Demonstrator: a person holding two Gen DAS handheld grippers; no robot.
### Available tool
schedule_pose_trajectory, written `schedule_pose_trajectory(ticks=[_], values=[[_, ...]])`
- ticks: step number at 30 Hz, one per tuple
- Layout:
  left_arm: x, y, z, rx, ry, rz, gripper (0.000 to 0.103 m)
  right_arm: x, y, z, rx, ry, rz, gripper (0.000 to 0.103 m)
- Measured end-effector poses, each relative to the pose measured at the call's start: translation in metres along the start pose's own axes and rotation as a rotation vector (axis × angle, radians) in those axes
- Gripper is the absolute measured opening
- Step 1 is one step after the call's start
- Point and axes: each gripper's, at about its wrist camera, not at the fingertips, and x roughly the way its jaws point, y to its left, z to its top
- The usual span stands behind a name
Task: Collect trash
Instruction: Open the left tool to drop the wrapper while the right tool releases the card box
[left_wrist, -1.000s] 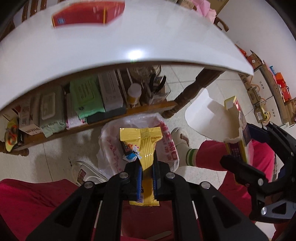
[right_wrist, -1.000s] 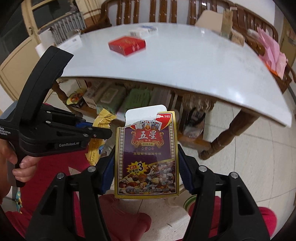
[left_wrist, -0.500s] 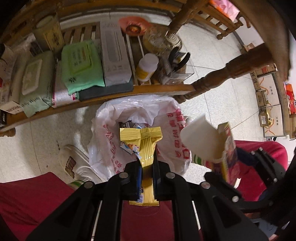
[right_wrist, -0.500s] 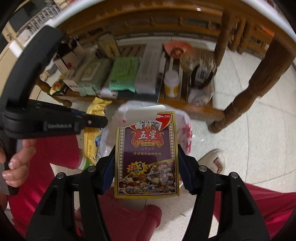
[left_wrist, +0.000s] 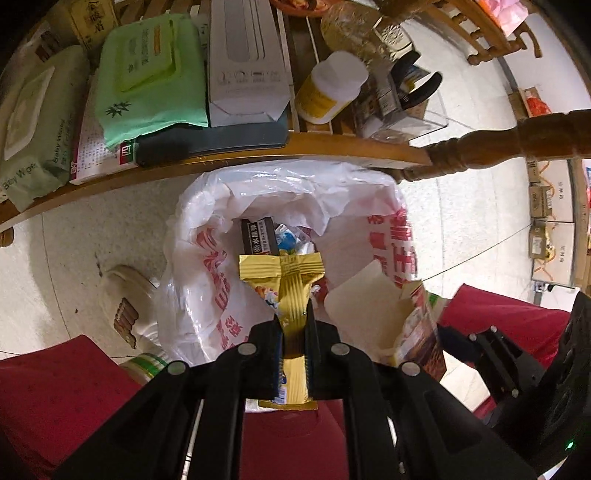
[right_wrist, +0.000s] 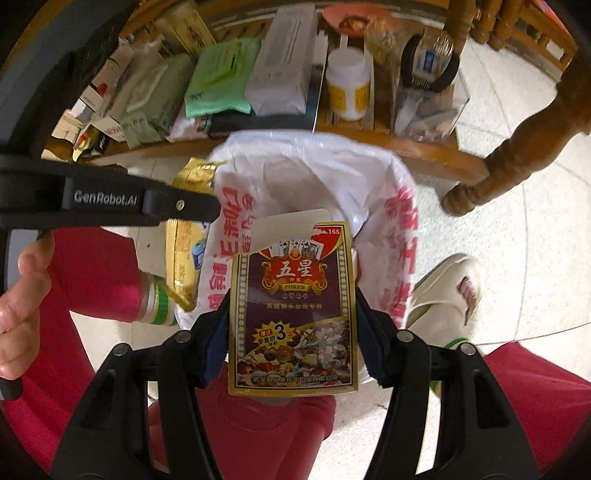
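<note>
My left gripper (left_wrist: 293, 332) is clenched on a gold snack wrapper (left_wrist: 291, 291), its 2 fingers pinching the wrapper's narrow crimped middle so the flared top end sticks out ahead of the tips. That end hangs over the open mouth of the white trash bag (left_wrist: 207, 280) printed with red characters, which sits on the tiled floor just in front of the wooden shelf (left_wrist: 258, 151). Inside the bag I can see a small black box (left_wrist: 258, 240) and some crumpled wrappers beside it.

My right gripper (right_wrist: 293, 317) is clamped on a purple poker card box (right_wrist: 293, 306), 1 finger against each long side, the box upright with its torn white flap at the top. It is held above the near rim of the same bag. In the left wrist view the box appears at the right, blurred, tilted over the bag's edge, just beside the gold wrapper. In the right wrist view my left gripper crosses from the left, with the wrapper near the bag's left rim.

On the shelf lie a green wipes pack (left_wrist: 147, 77), a white carton (left_wrist: 245, 62) and a white bottle with a yellow label (left_wrist: 330, 88). My red trousers (left_wrist: 59, 398) and a cream slipper (right_wrist: 447, 295) flank the bag
</note>
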Motion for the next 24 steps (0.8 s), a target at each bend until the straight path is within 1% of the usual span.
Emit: schedule_pose_trajectory(ticks=[3, 7, 12, 20, 21, 22, 23, 24], values=[[0.009, 0.003, 0.004, -0.011, 0.026, -0.004, 0.009, 0.009, 0.001, -0.002, -0.004, 0.026, 0.000, 0.059], [0.017, 0.004, 0.009, -0.018, 0.046, 0.009, 0.009, 0.015, 0.001, -0.001, 0.002, 0.044, 0.020, 0.059], [0.026, 0.007, 0.011, -0.029, 0.071, 0.007, 0.009, 0.016, 0.005, 0.003, -0.008, 0.037, 0.030, 0.059], [0.033, 0.009, 0.011, -0.038, 0.096, 0.030, 0.011, 0.013, 0.009, 0.004, -0.028, 0.026, 0.029, 0.059], [0.034, 0.009, 0.011, -0.039, 0.105, 0.042, 0.015, 0.013, 0.010, 0.004, -0.029, 0.028, 0.032, 0.059], [0.036, 0.010, 0.011, -0.042, 0.118, 0.051, 0.025, 0.014, 0.010, 0.005, -0.030, 0.033, 0.036, 0.061], [0.037, 0.010, 0.012, -0.044, 0.126, 0.055, 0.030, 0.015, 0.010, 0.005, -0.031, 0.036, 0.037, 0.068], [0.037, 0.010, 0.012, -0.047, 0.128, 0.057, 0.039, 0.015, 0.010, 0.005, -0.031, 0.035, 0.036, 0.072]])
